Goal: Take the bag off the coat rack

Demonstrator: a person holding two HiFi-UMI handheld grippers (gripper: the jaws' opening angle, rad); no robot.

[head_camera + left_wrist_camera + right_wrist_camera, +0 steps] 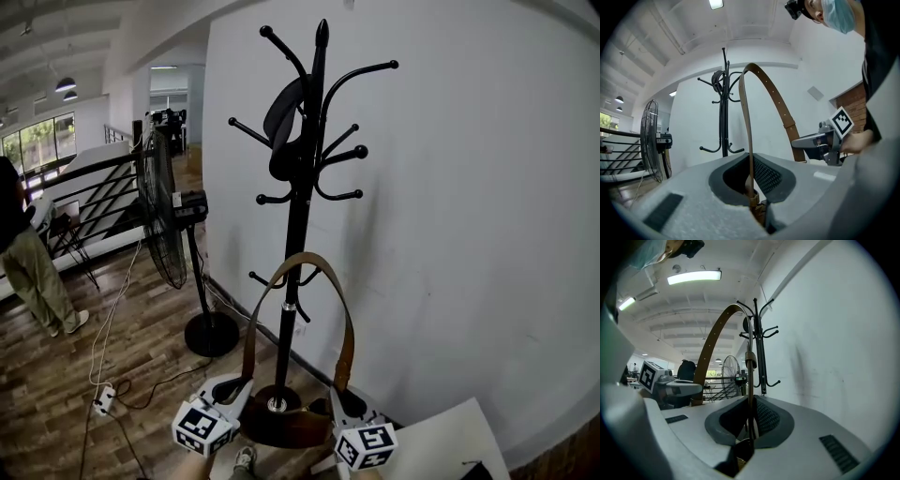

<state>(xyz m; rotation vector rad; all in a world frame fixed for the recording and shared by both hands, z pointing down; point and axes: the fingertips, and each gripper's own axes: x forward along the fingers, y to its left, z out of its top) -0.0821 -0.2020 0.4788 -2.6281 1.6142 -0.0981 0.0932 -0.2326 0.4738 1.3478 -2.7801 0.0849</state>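
A black coat rack (298,216) stands by the white wall, a dark cap (284,122) on its upper hooks. The brown bag (298,427) is low, near the rack's base, and its leather strap (302,261) arches up in front of the pole by the lower hooks. I cannot tell if the strap touches a hook. My left gripper (241,385) is shut on the strap's left end, which shows between its jaws (750,185). My right gripper (339,397) is shut on the strap's right end (750,418). The strap (761,79) curves over to the right gripper (820,140).
A black pedestal fan (167,220) stands left of the rack, with cables and a power strip (103,400) on the wooden floor. A person (28,267) stands at the far left by a railing. A white sheet (450,439) lies at the lower right.
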